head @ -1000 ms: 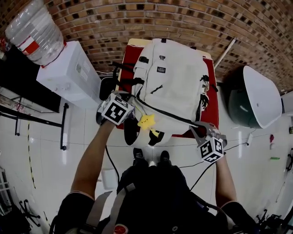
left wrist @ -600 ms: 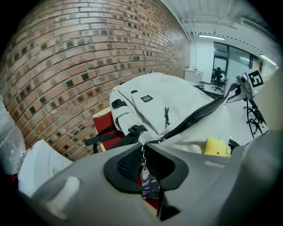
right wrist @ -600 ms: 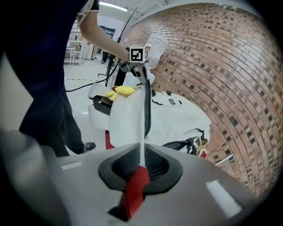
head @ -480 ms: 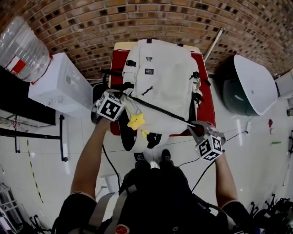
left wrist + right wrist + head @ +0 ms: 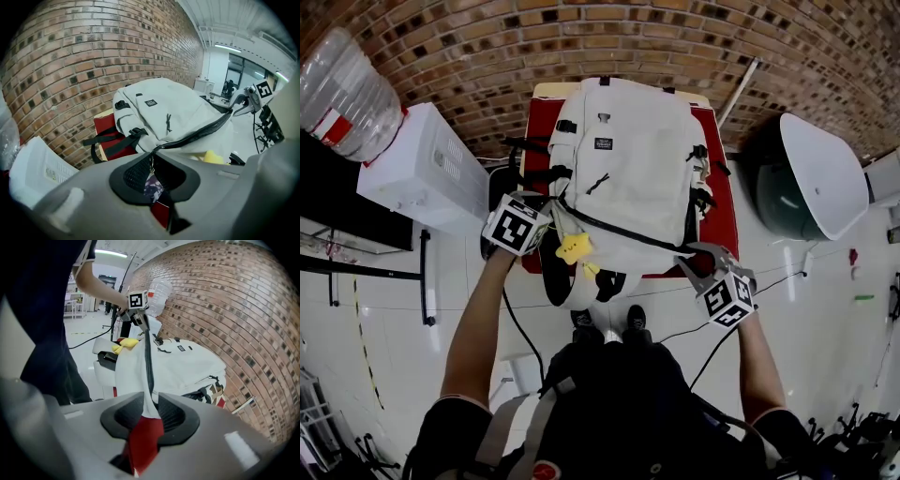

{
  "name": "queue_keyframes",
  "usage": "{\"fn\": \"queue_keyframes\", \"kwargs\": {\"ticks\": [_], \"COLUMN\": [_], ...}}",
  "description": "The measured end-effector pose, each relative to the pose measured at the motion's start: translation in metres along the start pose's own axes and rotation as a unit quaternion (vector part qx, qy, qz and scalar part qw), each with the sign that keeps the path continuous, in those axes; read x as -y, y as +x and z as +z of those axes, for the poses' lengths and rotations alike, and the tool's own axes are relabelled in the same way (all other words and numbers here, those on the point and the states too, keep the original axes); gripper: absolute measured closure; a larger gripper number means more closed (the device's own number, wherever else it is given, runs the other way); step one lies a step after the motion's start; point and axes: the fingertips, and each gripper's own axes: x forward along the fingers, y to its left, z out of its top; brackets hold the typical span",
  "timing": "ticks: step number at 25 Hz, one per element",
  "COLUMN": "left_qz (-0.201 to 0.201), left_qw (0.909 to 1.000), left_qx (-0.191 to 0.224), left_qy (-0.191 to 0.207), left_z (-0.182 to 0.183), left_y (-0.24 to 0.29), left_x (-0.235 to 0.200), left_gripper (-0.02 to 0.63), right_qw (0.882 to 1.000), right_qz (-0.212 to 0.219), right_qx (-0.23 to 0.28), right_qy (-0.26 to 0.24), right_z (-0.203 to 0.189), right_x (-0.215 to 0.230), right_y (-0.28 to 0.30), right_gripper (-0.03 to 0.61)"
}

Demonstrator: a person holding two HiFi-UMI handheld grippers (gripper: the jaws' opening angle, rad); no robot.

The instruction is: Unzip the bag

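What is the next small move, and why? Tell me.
Probably draw the right gripper back off the bag: its jaws have just been opening, with the bag's white edge between them. The left gripper is shut on the zipper pull at the other end, so the unzipping looks done.

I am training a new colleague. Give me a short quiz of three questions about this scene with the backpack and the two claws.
1. True or false: the backpack lies on a blue table.
2. What does the left claw pinch? A) a shoulder strap B) the zip pull C) a buckle
3. Which colour is the star charm that hangs at the backpack?
Key: 1 false, the table is red; 2 B, the zip pull; 3 yellow.
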Motion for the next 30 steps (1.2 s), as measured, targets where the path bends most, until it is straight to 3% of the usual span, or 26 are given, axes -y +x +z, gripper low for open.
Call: {"fn": "queue_keyframes", "kwargs": {"ticks": [4, 6, 11, 14, 17, 22, 30], "left_qz": [-0.026, -0.016, 0.009, 0.001, 0.001, 0.017, 0.035], "left_qw": [0.9995, 0.9992, 0.9926, 0.9782, 0.963, 0.952, 0.939], "left_qx": [0.015, 0.03, 0.101, 0.178, 0.237, 0.275, 0.314], "left_qy": [-0.01, -0.021, -0.067, -0.108, -0.128, -0.134, -0.136], "left_z": [0.0, 0.003, 0.022, 0.047, 0.072, 0.091, 0.117], "left_y": [-0.009, -0.016, -0.041, -0.061, -0.078, -0.091, -0.103], "left_x": [0.023, 0.028, 0.04, 0.058, 0.077, 0.098, 0.115], "left_gripper": [0.508, 0.471, 0.468, 0.472, 0.532, 0.612, 0.612], "right_qw": [0.999, 0.997, 0.988, 0.979, 0.972, 0.957, 0.936], "right_qz": [0.006, 0.005, -0.009, -0.016, -0.017, -0.008, 0.004], "right_qx": [0.043, 0.064, 0.138, 0.18, 0.207, 0.254, 0.309], "right_qy": [0.026, 0.032, 0.068, 0.096, 0.112, 0.137, 0.17], "right_z": [0.017, 0.028, 0.068, 0.094, 0.115, 0.151, 0.193], "right_x": [0.01, 0.016, 0.04, 0.053, 0.062, 0.067, 0.067], "right_y": [-0.009, -0.013, -0.013, -0.012, -0.015, -0.02, -0.03], "right_gripper": [0.451, 0.448, 0.482, 0.518, 0.572, 0.572, 0.574]}}
